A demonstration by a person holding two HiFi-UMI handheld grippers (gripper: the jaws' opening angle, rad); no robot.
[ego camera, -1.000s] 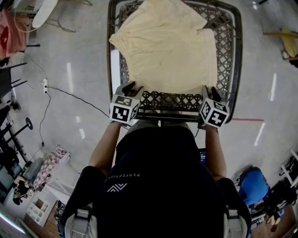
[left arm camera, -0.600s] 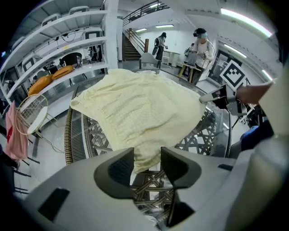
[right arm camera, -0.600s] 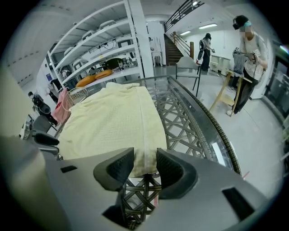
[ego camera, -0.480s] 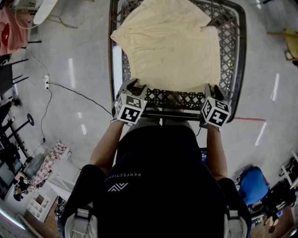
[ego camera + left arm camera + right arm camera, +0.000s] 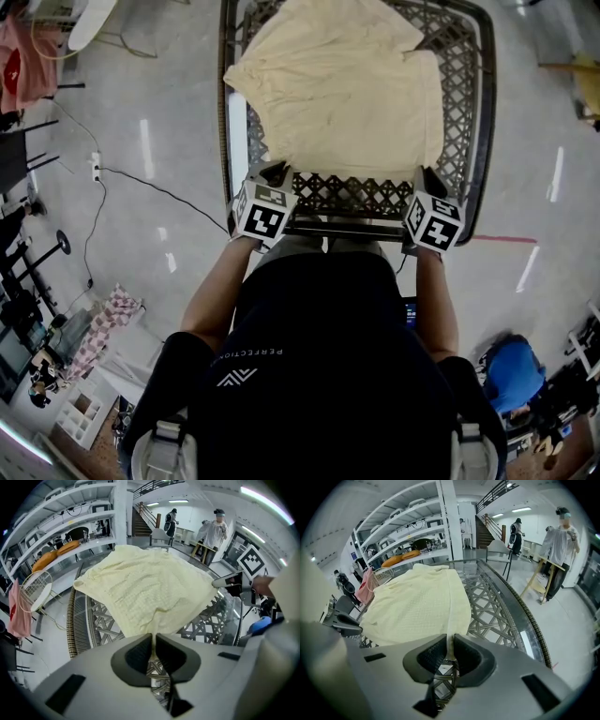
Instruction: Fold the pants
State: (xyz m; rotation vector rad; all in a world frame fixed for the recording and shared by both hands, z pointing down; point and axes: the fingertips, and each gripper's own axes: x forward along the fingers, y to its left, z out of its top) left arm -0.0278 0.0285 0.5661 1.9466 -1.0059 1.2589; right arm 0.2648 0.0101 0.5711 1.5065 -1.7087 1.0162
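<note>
Head view: L gripper (image 5: 270, 172) + R gripper (image 5: 427, 181) jaws just closed, pinching pants (image 5: 337, 89) near hem; nxt I'd lift, fold fwd.

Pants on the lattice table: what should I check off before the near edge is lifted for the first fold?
1. Left gripper on the near edge of the pants: ok; its jaws have just closed on the fabric.
2. Right gripper on that edge: ok; its jaws have just closed on fabric too.
3. Grips at opposite near corners: ok.
4. Pants spread flat on the table: ok.
5. Far end free to lift: cannot tell; it runs out of the head view.
</note>
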